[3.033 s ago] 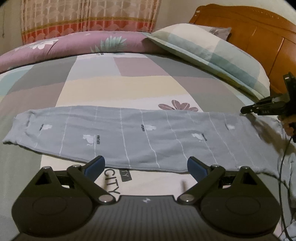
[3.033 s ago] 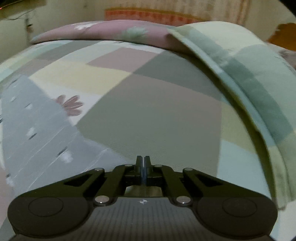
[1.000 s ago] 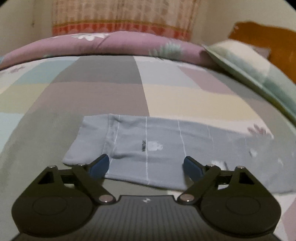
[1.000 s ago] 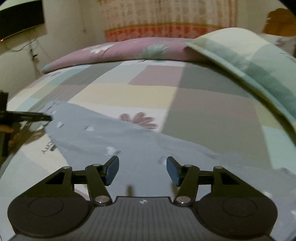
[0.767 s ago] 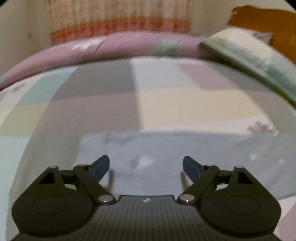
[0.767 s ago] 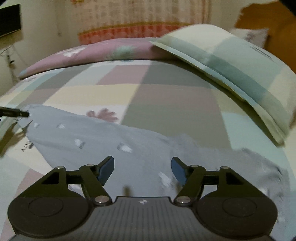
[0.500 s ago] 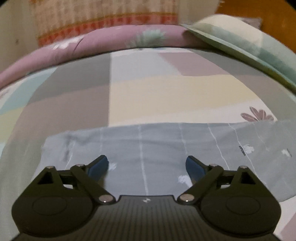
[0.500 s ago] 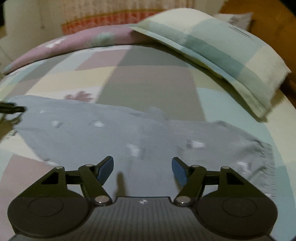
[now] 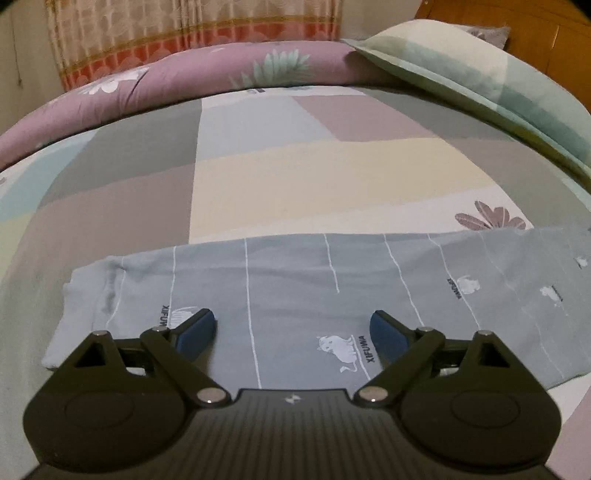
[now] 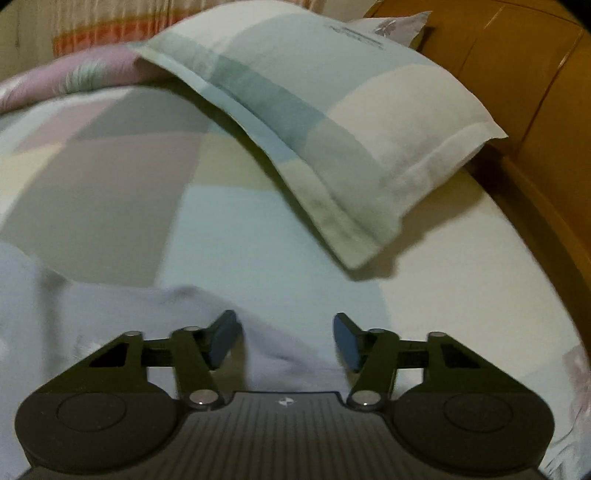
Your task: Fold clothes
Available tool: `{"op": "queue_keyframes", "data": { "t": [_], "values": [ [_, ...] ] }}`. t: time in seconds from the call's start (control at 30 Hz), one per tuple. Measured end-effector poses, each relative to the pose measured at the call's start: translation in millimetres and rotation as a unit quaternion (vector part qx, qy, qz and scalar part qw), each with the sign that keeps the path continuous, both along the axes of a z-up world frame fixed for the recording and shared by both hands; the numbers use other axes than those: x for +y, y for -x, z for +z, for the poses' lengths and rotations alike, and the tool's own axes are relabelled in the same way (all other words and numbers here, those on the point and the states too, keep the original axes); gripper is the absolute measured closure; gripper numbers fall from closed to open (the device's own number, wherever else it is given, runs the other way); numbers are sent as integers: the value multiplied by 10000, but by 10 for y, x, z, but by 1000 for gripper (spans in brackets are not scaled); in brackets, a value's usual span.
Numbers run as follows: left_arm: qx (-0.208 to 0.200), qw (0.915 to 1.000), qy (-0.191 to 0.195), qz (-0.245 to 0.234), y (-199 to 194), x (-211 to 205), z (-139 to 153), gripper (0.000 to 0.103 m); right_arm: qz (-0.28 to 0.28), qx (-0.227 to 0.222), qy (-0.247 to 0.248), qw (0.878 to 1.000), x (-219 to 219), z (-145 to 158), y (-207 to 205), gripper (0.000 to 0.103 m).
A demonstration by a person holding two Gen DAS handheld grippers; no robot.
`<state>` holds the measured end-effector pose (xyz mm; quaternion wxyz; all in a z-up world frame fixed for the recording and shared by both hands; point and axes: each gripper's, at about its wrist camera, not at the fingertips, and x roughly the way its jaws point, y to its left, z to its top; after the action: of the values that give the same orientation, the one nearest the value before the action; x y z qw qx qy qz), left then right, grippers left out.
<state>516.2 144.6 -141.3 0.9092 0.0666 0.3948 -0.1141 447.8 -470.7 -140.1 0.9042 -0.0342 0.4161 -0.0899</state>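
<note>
Grey-blue trousers (image 9: 295, 288) with thin white lines and small white animal prints lie flat across the patchwork bed sheet (image 9: 295, 177), cuffed leg end at the left. My left gripper (image 9: 291, 332) is open and empty, low over the trousers near that cuff end. My right gripper (image 10: 284, 341) is open and empty over the other end of the trousers (image 10: 147, 314), which looks blurred. The trousers' right edge lies between its fingers.
A pastel checked pillow (image 10: 332, 122) lies at the head of the bed beside the wooden headboard (image 10: 517, 74). A rolled purple quilt (image 9: 184, 85) runs along the far side under a curtain (image 9: 184, 33). The pillow also shows in the left wrist view (image 9: 480, 74).
Both views swung. The left gripper settled closer over the cuff end of the trousers. The right gripper, shut three seconds ago, opened and moved right to the trousers' other end near the pillow.
</note>
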Motion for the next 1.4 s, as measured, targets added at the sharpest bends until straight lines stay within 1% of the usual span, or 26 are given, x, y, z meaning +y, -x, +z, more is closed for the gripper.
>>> {"op": "queue_keyframes", "data": {
  "t": [0.03, 0.1, 0.17, 0.2, 0.23, 0.33, 0.4, 0.43, 0.5, 0.57, 0.63, 0.7, 0.73, 0.77, 0.8, 0.83, 0.9, 0.93, 1.0, 1.07, 1.1, 1.13, 1.17, 1.27, 1.33, 1.4],
  "values": [
    [22, 10000, -56, 2, 4, -22, 19, 12, 139, 47, -41, 9999, -79, -32, -2, 51],
    [51, 10000, -83, 0, 6, -86, 77, 14, 506, -18, -262, 9984, -140, -87, 20, 55],
    [-6, 9999, 29, -102, 18, -175, 151, 14, 783, -123, -339, 9963, -149, -130, 32, 66],
    [-3, 9998, 44, -194, 25, -241, 160, 14, 891, -144, -510, 9946, -149, -126, 36, 89],
    [0, 9996, 60, -285, 32, -307, 168, 14, 998, -164, -686, 9925, -148, -122, 40, 100],
    [8, 9985, 79, -544, 50, -507, 182, 14, 1061, -192, -412, 9933, -39, -116, 83, 101],
    [67, 9987, -122, -484, 32, -623, 102, 14, 772, -248, -145, 9966, -49, -102, 86, 101],
    [100, 9991, -193, -375, 25, -638, 65, 10, 573, -277, -192, 9978, -109, -93, 77, 101],
    [167, 9992, -315, -180, 14, -664, 3, 10, 173, -336, -299, 9988, -233, -74, 59, 100],
    [167, 9992, -332, -175, 31, -685, 56, 13, -18, -341, -122, 9993, -247, -39, 72, 94],
    [56, 9988, -357, -331, 77, -757, 146, 14, 92, -579, -233, 9980, -191, 78, 152, 82],
    [-68, 9975, -360, -608, 126, -885, 232, 14, 312, -718, -506, 9957, -55, 216, 200, 78],
    [-57, 9968, -331, -721, 132, -964, 246, 13, 417, -650, -648, 9949, 37, 263, 193, 72],
    [-30, 9961, -298, -825, 133, -1041, 250, 13, 542, -485, -800, 9941, 144, 263, 151, 68],
    [45, 9956, -251, -903, 124, -1111, 228, 13, 667, -316, -952, 9927, 252, 261, 107, 60],
    [123, 9949, -218, -979, 112, -1178, 199, 13, 809, -111, -1026, 9914, 378, 228, 46, 58],
    [278, 9948, -269, -945, 67, -1244, 85, 11, 925, 17, -854, 9920, 560, 106, -59, 58],
    [327, 9953, -278, -864, 39, -1253, 34, 6, 981, 78, -765, 9922, 650, 45, -112, 54],
    [299, 9975, -132, -634, -41, -1221, -6, 3, 1093, 200, -586, 9921, 830, -78, -217, 45],
    [349, 9986, -94, -393, -109, -1216, 7, 3, 852, 127, -677, 9940, 785, -80, -374, 44],
    [396, 9986, -108, -346, -102, -1235, 45, 7, 772, 135, -717, 9943, 768, -52, -387, 44],
    [372, 9984, -81, -417, -25, -1261, 106, 10, 693, 144, -756, 9946, 752, -22, -398, 44],
    [348, 9982, -54, -489, 51, -1286, 167, 10, 614, 153, -794, 9948, 735, 7, -408, 44],
    [269, 9970, 13, -730, 289, -1372, 347, 10, 717, -3, -709, 9949, 764, 234, 25, 43],
    [178, 9934, -37, -1136, 533, -1527, 430, 9, 787, -109, -649, 9947, 784, 388, 318, 38],
    [110, 9889, -48, -1478, 729, -1717, 453, 9, 858, -215, -590, 9943, 804, 541, 611, 37]
  ]
}}
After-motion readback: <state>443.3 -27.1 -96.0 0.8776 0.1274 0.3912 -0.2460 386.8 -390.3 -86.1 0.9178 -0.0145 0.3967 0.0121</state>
